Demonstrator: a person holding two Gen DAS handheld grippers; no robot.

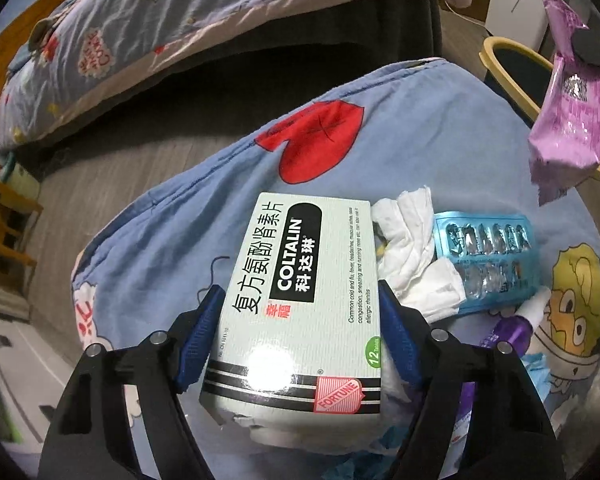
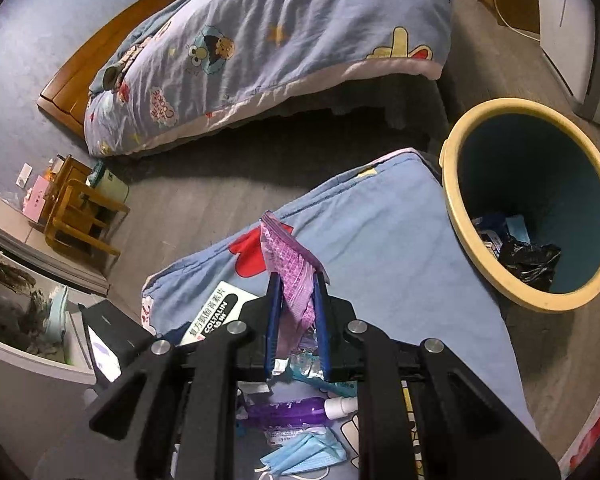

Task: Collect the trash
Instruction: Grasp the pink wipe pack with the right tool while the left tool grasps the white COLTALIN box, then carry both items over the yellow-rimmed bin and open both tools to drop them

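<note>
Trash on blue cartoon bedding [image 1: 440, 128], bin [image 2: 456, 184] beside.
Left gripper [image 1: 302, 300]: blue pads flank the Coltalin box [image 1: 300, 288], contact unclear. Right gripper [image 2: 298, 280]: pinching purple wrapper [image 2: 292, 264], lifted. Tissue [image 1: 412, 248] and blister pack [image 1: 488, 260] beside box.

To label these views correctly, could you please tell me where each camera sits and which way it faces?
Left wrist: on the left gripper, facing steeply down at the medicine box between its fingers.
Right wrist: on the right gripper, facing down at its purple wrapper and the bin.
Shared: box, wrapper, bin, blue bedding.
</note>
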